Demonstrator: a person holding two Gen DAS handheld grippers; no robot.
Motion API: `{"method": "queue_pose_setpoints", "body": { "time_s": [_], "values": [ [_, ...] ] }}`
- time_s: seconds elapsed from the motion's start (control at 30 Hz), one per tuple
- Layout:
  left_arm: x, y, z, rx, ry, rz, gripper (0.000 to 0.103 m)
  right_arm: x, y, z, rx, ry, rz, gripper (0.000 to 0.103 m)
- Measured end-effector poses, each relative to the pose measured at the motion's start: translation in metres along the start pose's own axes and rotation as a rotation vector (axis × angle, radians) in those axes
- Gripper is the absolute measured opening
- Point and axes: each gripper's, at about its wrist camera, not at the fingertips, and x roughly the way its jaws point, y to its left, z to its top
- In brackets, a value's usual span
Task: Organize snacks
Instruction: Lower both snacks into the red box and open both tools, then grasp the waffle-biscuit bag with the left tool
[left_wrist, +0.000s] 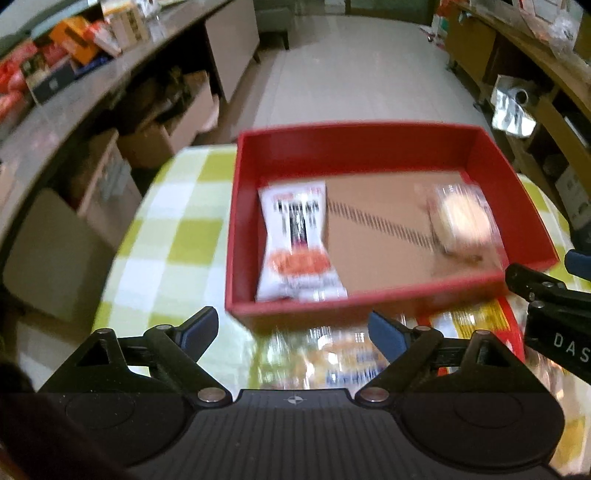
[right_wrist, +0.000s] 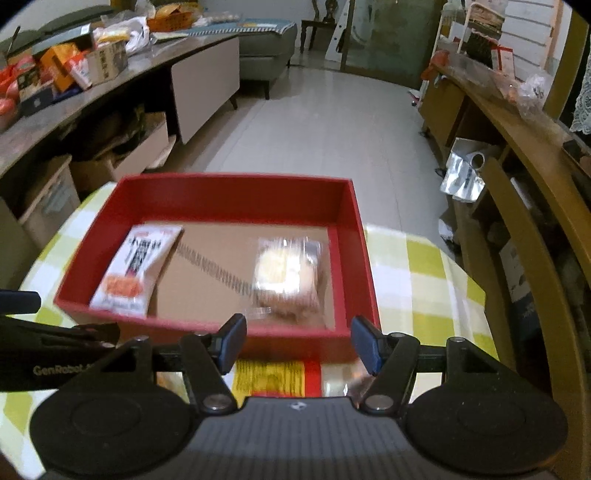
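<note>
Checkered cloth (right_wrist: 424, 266); rectangular red box (right_wrist: 354, 236), glossy packets (right_wrist: 136, 269).

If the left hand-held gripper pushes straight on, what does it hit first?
Probably the clear snack packets on the checked table, just short of the red box. The left hand-held gripper is open and empty; blur hides depth.

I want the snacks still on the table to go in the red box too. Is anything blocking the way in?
Nothing visible blocks it. The red box is open on top, with bare cardboard between the white packet and the clear-wrapped pastry. The yellow-and-red snack pack lies just outside its near wall, below the empty right gripper.
</note>
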Motion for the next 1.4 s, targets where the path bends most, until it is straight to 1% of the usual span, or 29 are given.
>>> {"method": "queue_pose_setpoints", "body": {
  "time_s": [0.13, 0.27, 0.37, 0.47, 0.5, 0.57, 0.63, 0.73, 0.8, 0.83, 0.9, 0.97, 1.07, 1.17, 1.27, 1.33, 1.4],
  "values": [
    [0.001, -0.001, -0.01, -0.017, 0.034, -0.024, 0.092, -0.005, -0.003, -0.011, 0.016, 0.022, 0.017, 0.068],
    [0.0, -0.007, -0.015, -0.028, 0.044, -0.046, 0.092, -0.011, 0.001, -0.02, -0.003, 0.033, 0.033, 0.068],
    [0.007, -0.015, -0.019, -0.014, 0.065, -0.041, 0.092, -0.011, 0.001, -0.023, -0.007, 0.04, 0.039, 0.069],
    [0.018, -0.02, -0.02, -0.022, 0.1, -0.053, 0.092, -0.01, -0.003, -0.024, 0.0, 0.047, 0.036, 0.069],
    [0.021, -0.021, -0.02, -0.024, 0.107, -0.057, 0.093, -0.009, -0.004, -0.024, 0.003, 0.051, 0.036, 0.069],
    [0.028, -0.023, -0.019, -0.028, 0.118, -0.048, 0.103, -0.008, -0.007, -0.026, 0.007, 0.057, 0.035, 0.069],
    [0.035, -0.023, -0.018, -0.037, 0.127, -0.039, 0.103, -0.006, -0.008, -0.026, 0.008, 0.064, 0.035, 0.069],
    [0.045, -0.023, -0.019, -0.062, 0.172, -0.071, 0.103, -0.004, -0.007, -0.027, 0.0, 0.074, 0.035, 0.069],
    [0.049, -0.022, -0.021, -0.071, 0.188, -0.071, 0.103, -0.003, -0.006, -0.028, -0.007, 0.081, 0.036, 0.069],
    [0.049, -0.022, -0.022, -0.069, 0.189, -0.069, 0.101, -0.003, -0.006, -0.029, -0.01, 0.084, 0.038, 0.069],
    [0.047, -0.02, -0.022, -0.073, 0.193, -0.087, 0.093, -0.003, -0.006, -0.03, -0.015, 0.09, 0.041, 0.069],
    [0.043, -0.019, -0.023, -0.066, 0.187, -0.088, 0.086, -0.003, -0.005, -0.032, -0.022, 0.095, 0.042, 0.069],
    [0.037, -0.02, -0.026, -0.05, 0.181, -0.085, 0.083, -0.005, -0.003, -0.035, -0.037, 0.098, 0.052, 0.069],
    [0.03, -0.016, -0.028, -0.061, 0.177, -0.092, 0.081, -0.01, 0.001, -0.039, -0.058, 0.097, 0.068, 0.069],
    [0.022, -0.01, -0.026, -0.059, 0.147, -0.074, 0.08, -0.015, 0.006, -0.045, -0.07, 0.109, 0.086, 0.069],
    [0.015, -0.006, -0.027, -0.066, 0.131, -0.073, 0.08, -0.018, 0.008, -0.05, -0.062, 0.127, 0.099, 0.069],
    [0.01, 0.0, -0.028, -0.084, 0.126, -0.087, 0.08, -0.022, 0.007, -0.055, -0.034, 0.147, 0.119, 0.069]
  ]
}}
